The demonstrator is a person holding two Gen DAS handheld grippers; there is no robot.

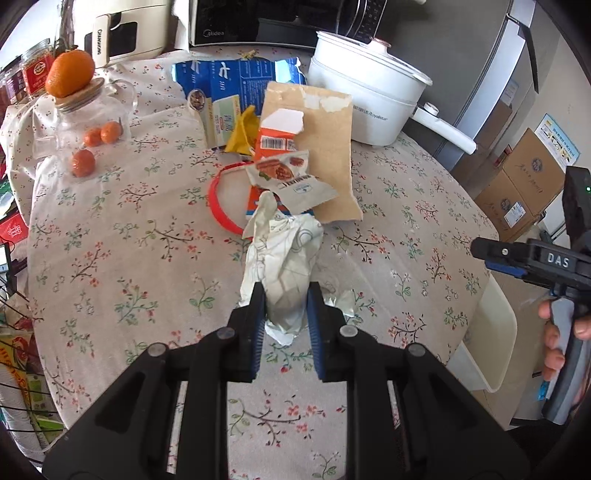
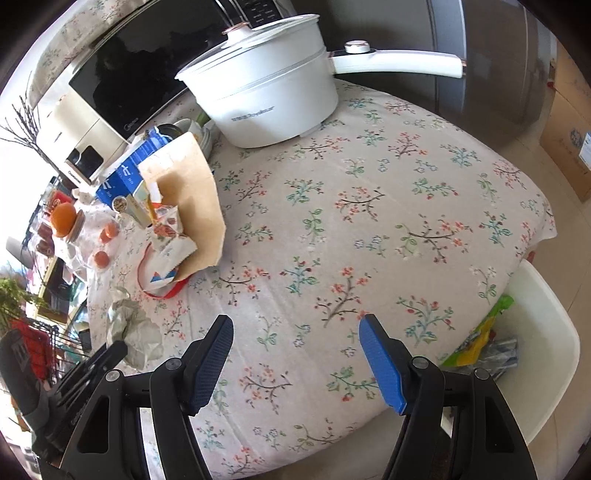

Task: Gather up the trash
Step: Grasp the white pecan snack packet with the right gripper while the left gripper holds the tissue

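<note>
My left gripper (image 1: 285, 295) is shut on a crumpled white wrapper (image 1: 284, 254), which sticks up out of its blue pads above the flowered tablecloth (image 1: 129, 258). Behind it lies a heap of trash: a brown paper bag (image 1: 325, 147), an orange carton (image 1: 275, 142), a snack packet (image 1: 291, 177), a blue carton (image 1: 229, 85) and a red ring (image 1: 218, 206). My right gripper (image 2: 297, 325) stands open over bare cloth, nothing between its fingers. The same wrapper (image 2: 135, 332) shows at its lower left, the trash heap (image 2: 177, 218) further back. A white bin (image 2: 543, 332) beside the table holds green and clear wrappers (image 2: 480, 343).
A white electric pot (image 1: 369, 99) with a long handle stands at the back right, a microwave (image 1: 258, 22) behind it. A glass jar (image 1: 88, 110) with oranges sits at the back left. The white bin (image 1: 491, 332) stands off the table's right edge. Cardboard boxes (image 1: 524, 184) lie on the floor.
</note>
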